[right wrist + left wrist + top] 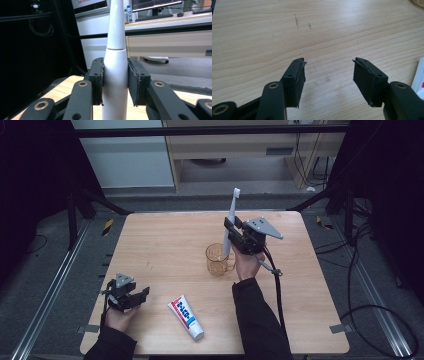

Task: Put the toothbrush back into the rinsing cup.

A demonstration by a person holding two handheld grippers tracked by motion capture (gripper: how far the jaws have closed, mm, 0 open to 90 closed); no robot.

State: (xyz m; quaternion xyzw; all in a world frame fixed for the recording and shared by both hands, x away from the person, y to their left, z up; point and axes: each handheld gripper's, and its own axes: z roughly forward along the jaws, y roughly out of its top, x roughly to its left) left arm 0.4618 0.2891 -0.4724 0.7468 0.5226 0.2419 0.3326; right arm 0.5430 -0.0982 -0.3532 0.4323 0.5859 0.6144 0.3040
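My right gripper (229, 231) is shut on a white electric toothbrush (231, 222), held upright with its head up. The brush's lower end hangs over an amber glass mug (217, 259) near the table's middle; whether it reaches inside I cannot tell. In the right gripper view both pads press the toothbrush (115, 72) body, with the right gripper (115, 80) pointing level across the table. My left gripper (140, 296) rests low at the front left, open and empty. Its jaws frame bare wood in the left gripper view, left gripper (329, 70). A toothpaste tube (186, 316) lies right of it.
The wooden table (165, 240) sits inside a dark metal frame. The toothpaste tube's white edge (419, 75) shows at the right border of the left gripper view, and the mug's rim (418, 3) at the top right corner. Cables trail off the table's right side.
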